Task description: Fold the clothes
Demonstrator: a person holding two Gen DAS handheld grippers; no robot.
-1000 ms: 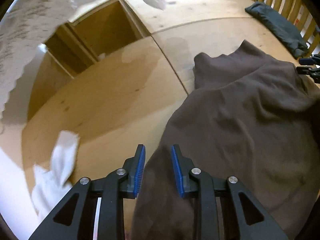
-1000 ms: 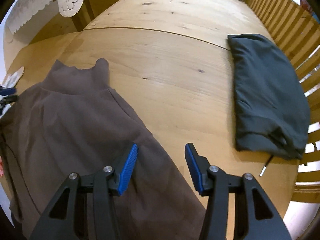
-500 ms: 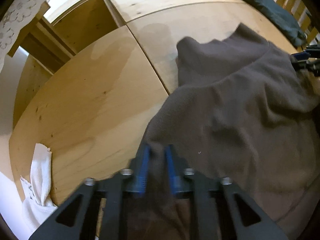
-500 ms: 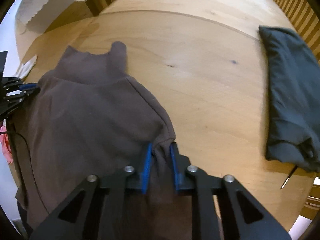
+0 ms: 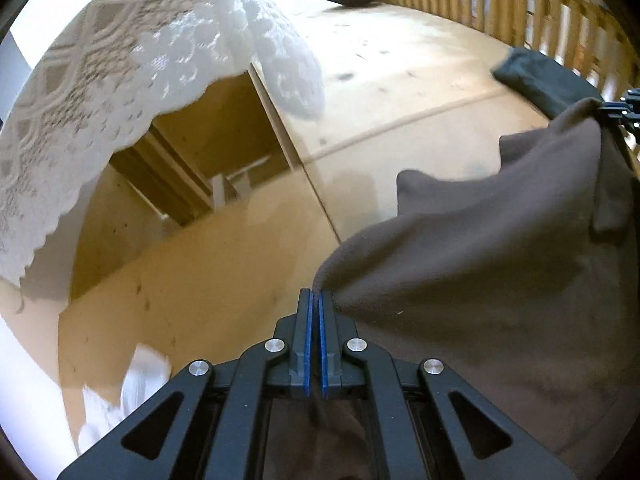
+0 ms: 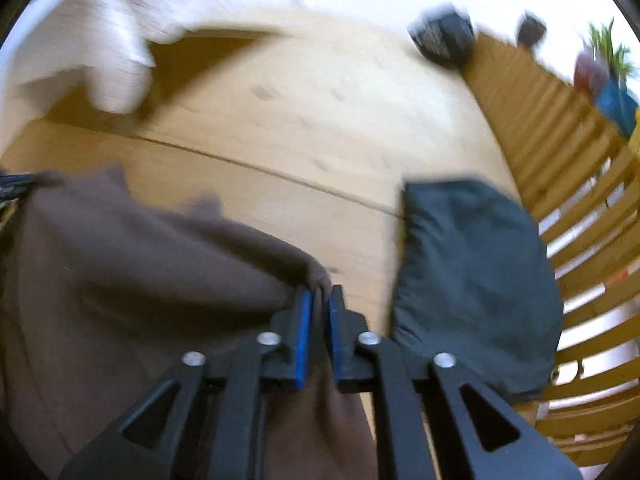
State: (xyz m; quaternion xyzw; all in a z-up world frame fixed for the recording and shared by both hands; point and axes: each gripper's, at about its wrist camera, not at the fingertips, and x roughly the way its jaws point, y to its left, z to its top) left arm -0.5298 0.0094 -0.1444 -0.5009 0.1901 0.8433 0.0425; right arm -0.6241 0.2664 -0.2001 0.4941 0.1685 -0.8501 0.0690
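**Left wrist view: brown garment pinched at both corners**

Left gripper (image 5: 315, 300) is clenched on a corner of the brown fleece garment (image 5: 480, 280). Right gripper (image 6: 319, 300) grasps the opposite corner, its jaws easing apart slightly with fabric between them. Garment drapes over the wooden table (image 5: 224, 280); a dark green folded garment (image 6: 476, 280) lies right.

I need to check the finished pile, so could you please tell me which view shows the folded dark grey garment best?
The right wrist view: the folded dark grey garment lies nearly whole, though blurred. The left wrist view shows only one end of it.
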